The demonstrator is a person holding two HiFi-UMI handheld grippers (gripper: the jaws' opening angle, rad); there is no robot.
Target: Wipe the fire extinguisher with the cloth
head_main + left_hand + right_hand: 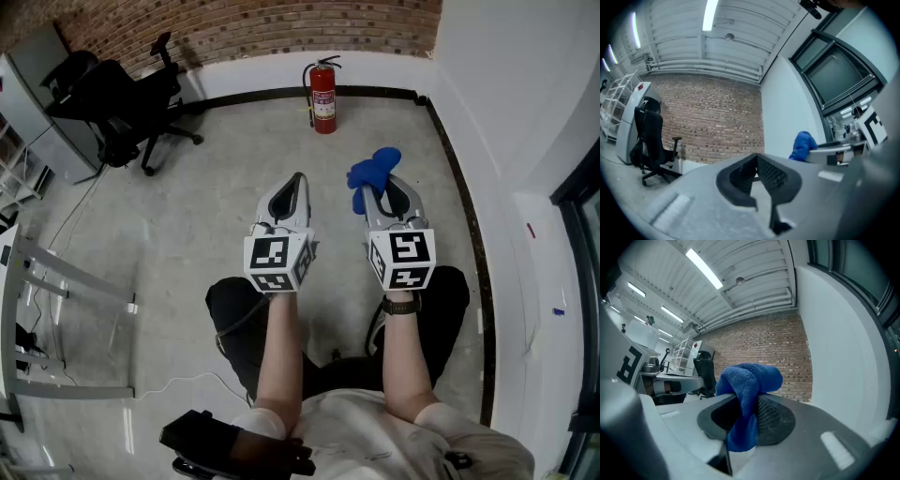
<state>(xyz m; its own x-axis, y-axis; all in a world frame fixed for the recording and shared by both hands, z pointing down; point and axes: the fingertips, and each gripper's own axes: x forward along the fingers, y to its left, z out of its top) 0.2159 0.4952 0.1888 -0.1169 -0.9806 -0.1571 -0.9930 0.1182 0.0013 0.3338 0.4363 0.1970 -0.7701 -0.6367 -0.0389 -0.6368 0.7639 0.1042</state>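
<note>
The soft, limp cloth [749, 380] is clamped in the right hand-held gripper [745, 409]. The left hand-held gripper [758, 174] is closed and empty. The extinguisher [323, 101] is probably heavy and rigid, so steady it at the neck.

The concrete floor [216, 178] bears a red fire extinguisher [322, 97] upright at 12 o'clock, a black office chair [122, 103] at 10 and a white cable [178, 384] at 7.

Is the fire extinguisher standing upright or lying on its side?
Upright: the fire extinguisher stands on its base on the floor beside the wall, with its handle on top.
</note>
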